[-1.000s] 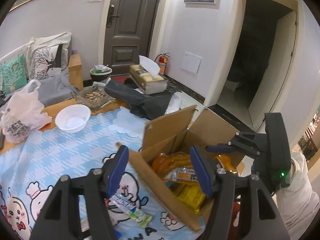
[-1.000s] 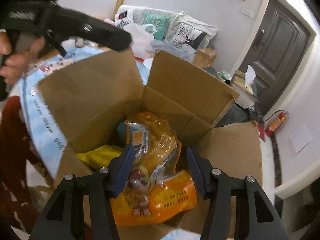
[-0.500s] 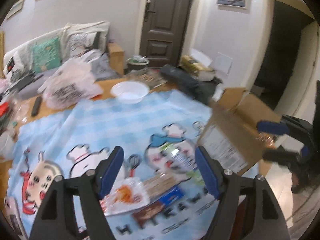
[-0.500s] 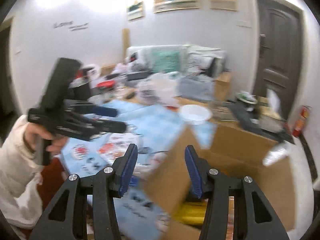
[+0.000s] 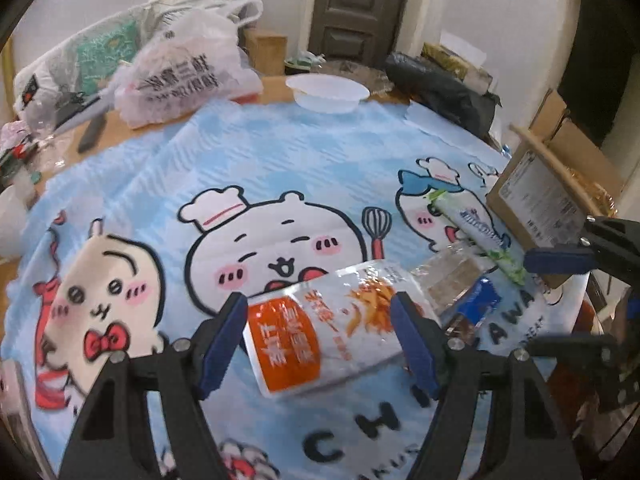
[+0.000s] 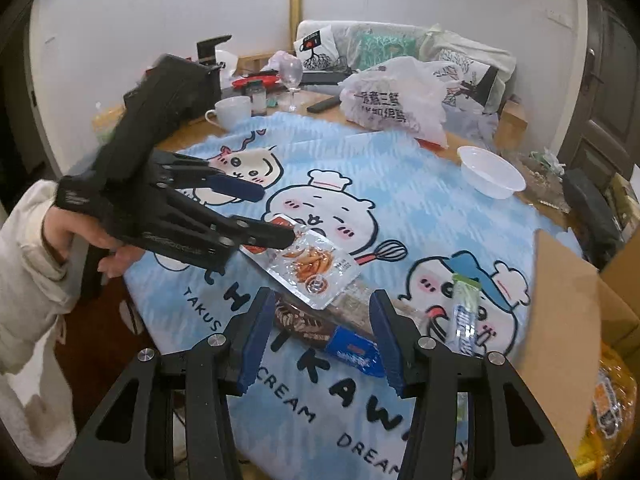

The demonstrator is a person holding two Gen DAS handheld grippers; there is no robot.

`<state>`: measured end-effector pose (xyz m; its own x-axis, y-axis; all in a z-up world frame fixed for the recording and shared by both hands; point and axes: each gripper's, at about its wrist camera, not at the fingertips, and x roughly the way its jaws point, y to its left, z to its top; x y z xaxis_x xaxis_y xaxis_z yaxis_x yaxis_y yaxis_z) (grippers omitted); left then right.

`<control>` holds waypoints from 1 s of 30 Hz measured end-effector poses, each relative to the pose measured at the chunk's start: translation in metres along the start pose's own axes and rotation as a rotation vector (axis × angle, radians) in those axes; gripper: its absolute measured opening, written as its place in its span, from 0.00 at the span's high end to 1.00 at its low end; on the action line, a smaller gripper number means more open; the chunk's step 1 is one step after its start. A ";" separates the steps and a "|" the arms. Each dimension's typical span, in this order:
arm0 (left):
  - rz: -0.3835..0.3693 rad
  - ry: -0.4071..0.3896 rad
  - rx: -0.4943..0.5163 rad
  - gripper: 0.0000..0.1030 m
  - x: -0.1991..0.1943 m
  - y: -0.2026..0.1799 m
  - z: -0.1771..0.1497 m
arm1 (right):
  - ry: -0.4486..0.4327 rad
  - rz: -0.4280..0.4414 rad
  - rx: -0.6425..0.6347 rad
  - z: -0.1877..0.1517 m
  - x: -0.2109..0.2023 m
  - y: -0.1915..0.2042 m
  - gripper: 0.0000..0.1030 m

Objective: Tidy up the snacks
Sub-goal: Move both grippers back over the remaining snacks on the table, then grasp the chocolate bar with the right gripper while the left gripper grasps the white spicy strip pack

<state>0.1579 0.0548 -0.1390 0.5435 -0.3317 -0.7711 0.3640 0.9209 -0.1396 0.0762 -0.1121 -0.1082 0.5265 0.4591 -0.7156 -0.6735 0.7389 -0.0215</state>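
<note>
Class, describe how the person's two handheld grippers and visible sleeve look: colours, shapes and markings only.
Both the left gripper and the right gripper are matte black linkage frames with silver screws and two ridged blue finger pads. The left unit's body is a black pistol-style block with faint lettering. The hand wears a cream fleece sleeve.

A blue checked cloth (image 5: pixel 248 168) printed with cartoon chefs covers most of the wooden worktop (image 6: pixel 188 142). At its far edge stand a white plastic bowl (image 5: pixel 327 93), a white carrier bag (image 5: pixel 188 76) with black lettering and a dark remote control (image 5: pixel 92 133), with a black bag (image 5: pixel 444 92) slumped to the right of the bowl. Seen from the other side, a white mug (image 6: pixel 232 113), a small jar (image 6: pixel 258 98) and an upright wine glass (image 6: pixel 293 76) stand near the worktop's far corner, with printed cushions (image 6: pixel 380 46) against the wall behind and a dark door (image 5: pixel 356 8) at the back of the room.
</note>
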 end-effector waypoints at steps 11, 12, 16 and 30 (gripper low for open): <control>-0.140 0.115 0.114 0.32 0.049 -0.005 0.029 | 0.097 0.065 0.024 -0.004 0.052 0.002 0.57; -0.149 0.119 0.121 0.32 0.048 -0.005 0.029 | 0.106 0.068 0.046 -0.007 0.056 -0.004 0.57; -0.207 0.145 0.144 0.32 0.041 -0.002 0.021 | 0.139 0.081 0.089 -0.016 0.063 -0.021 0.57; -0.073 0.141 0.180 0.34 0.001 -0.008 -0.034 | 0.203 0.125 0.062 -0.035 0.050 -0.016 0.56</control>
<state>0.1302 0.0534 -0.1598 0.4043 -0.3527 -0.8439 0.5347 0.8397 -0.0948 0.0954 -0.1186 -0.1687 0.3214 0.4447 -0.8360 -0.6904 0.7143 0.1145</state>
